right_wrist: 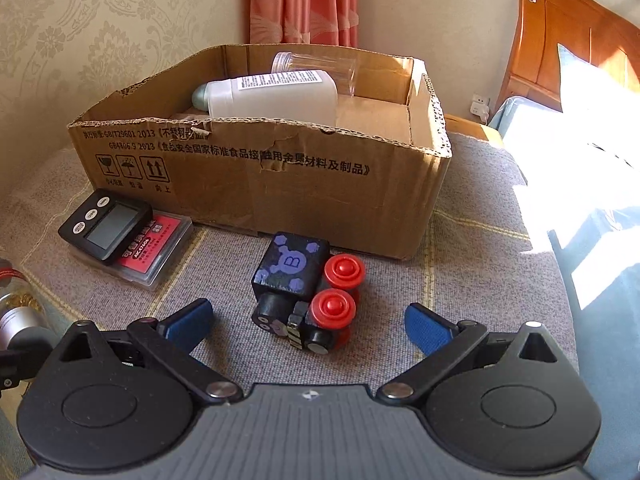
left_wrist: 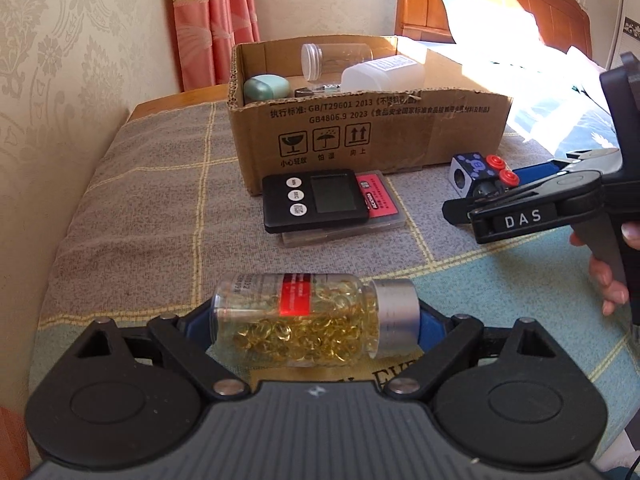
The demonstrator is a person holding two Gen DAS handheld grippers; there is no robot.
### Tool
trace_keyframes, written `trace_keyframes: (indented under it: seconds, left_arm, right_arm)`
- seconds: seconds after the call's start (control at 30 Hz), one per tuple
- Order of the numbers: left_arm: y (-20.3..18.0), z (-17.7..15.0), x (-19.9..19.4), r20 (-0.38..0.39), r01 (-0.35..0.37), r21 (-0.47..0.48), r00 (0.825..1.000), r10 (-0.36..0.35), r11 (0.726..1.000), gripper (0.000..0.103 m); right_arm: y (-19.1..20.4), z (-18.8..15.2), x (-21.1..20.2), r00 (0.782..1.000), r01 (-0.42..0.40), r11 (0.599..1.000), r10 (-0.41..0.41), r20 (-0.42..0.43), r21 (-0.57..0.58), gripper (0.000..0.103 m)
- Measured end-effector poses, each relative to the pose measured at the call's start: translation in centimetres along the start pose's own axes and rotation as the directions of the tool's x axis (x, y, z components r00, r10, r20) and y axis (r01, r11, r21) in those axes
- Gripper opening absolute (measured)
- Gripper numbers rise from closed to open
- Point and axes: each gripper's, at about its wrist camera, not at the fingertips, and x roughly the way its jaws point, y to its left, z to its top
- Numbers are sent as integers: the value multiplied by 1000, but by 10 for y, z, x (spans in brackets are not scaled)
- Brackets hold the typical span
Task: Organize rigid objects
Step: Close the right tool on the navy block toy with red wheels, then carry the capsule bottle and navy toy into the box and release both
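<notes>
Left hand-held gripper (left_wrist: 316, 320) clamps the capsule bottle (left_wrist: 312, 318) end to end, pads on base and silver cap. Right hand-held gripper (right_wrist: 308, 326), jaws wide, straddles the toy train (right_wrist: 306, 290) on the blanket-covered bench (right_wrist: 460, 240). Beyond, the cardboard box (right_wrist: 280, 184).

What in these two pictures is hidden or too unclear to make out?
- Left wrist view: the small items on the cardboard box floor, behind its front wall.
- Left wrist view: the pill bottle label text, blurred.
- Right wrist view: most of the green container, behind the white bottle.
- Right wrist view: the pill bottle, cut by the left edge.
</notes>
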Motion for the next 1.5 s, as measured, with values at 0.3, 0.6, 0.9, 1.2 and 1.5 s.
trace_keyframes:
  seconds: [0.3,0.6,0.9,1.2,1.5]
  left_arm:
    - [2,-1,-2,21,-3,-17,1000,4,1000,94]
    - [3,-4,-2,26,-21,-67,999,23,998,94]
    - [2,-4,-4,24,-41,-90,999,44,995,95]
    - [1,-3,-8,23,-52,-92,998,54,994,95]
    - [-2,0,-9,15,-58,-34,998,58,998,93]
  right_arm:
    - [-29,-7,-5,997,75,993,-76,1,86,103]
    - [-14,-3,-6,999,12,1000,-12,41,11,80]
    - [-5,3,-5,998,-7,1000,8,60,-17,62]
    - [-5,5,-5,998,-2,1000,3,59,-25,60]
    - [-3,6,-9,999,-2,998,4,43,-57,55]
